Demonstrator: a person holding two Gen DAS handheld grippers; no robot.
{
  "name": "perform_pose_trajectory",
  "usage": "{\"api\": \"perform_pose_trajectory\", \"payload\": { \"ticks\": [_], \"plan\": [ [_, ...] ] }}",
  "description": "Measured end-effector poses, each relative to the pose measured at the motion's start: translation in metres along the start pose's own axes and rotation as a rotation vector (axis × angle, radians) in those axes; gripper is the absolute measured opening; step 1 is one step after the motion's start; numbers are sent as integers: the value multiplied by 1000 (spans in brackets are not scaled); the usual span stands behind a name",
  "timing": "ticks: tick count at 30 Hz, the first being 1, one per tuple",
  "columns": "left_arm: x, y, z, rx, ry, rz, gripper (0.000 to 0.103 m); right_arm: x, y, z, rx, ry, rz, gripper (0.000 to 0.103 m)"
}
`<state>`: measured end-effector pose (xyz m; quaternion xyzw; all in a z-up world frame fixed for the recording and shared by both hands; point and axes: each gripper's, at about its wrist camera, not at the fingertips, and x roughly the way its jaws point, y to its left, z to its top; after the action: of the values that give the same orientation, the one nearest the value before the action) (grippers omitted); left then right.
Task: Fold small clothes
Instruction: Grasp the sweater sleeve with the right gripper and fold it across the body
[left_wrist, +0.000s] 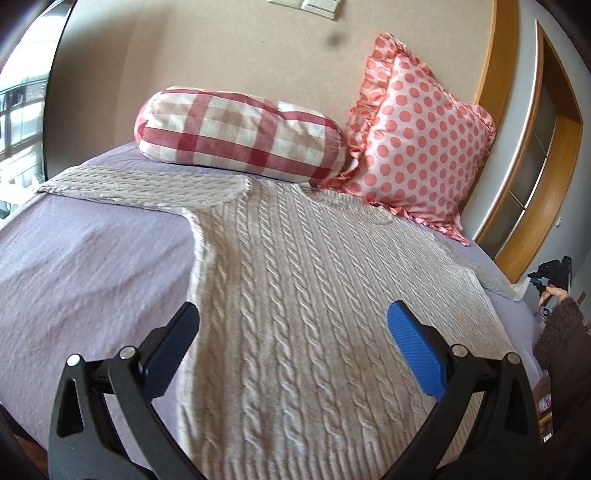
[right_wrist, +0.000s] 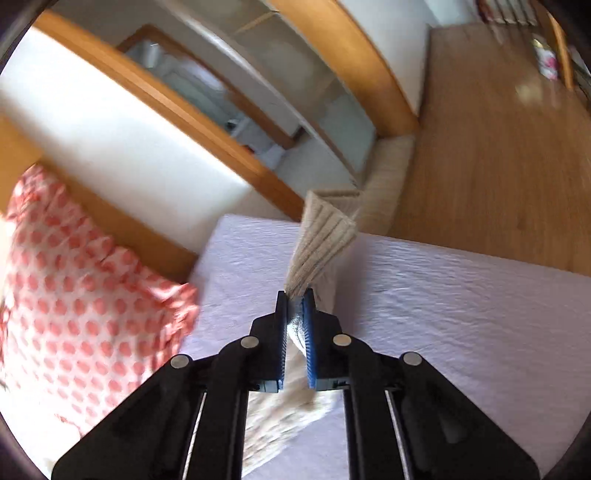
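A beige cable-knit sweater (left_wrist: 295, 295) lies flat on the bed (left_wrist: 92, 258) with its lilac cover. The left gripper (left_wrist: 293, 325) hangs above the sweater with its jaws wide apart. The right gripper (right_wrist: 296, 295) pinches the ribbed cuff (right_wrist: 321, 240) of one sleeve, near the dotted pillow (right_wrist: 74, 314).
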<state>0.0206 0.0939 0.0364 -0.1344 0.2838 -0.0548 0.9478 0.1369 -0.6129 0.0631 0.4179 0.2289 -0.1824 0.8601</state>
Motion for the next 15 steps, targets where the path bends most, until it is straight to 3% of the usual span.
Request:
{"api": "perform_pose_trajectory", "payload": {
  "ticks": [4,8,10,12,14,15],
  "plan": [
    [6,52,30,-65,9,160,101,-35,140,-64,-254,102,315,9],
    [16,106,59,-158,31,205,101,-44,258,-184,-497,299,558,9],
    [21,129,74,-212,33,208,101,-29,295,-255,-592,465,596,15],
    [31,152,88,-273,48,209,101,-13,315,-312,-674,624,549,22],
    [43,177,101,-339,70,193,101,-8,318,-332,-657,683,554,22],
    [50,189,106,-370,82,190,101,-15,312,-330,-634,663,568,28]
  ]
}}
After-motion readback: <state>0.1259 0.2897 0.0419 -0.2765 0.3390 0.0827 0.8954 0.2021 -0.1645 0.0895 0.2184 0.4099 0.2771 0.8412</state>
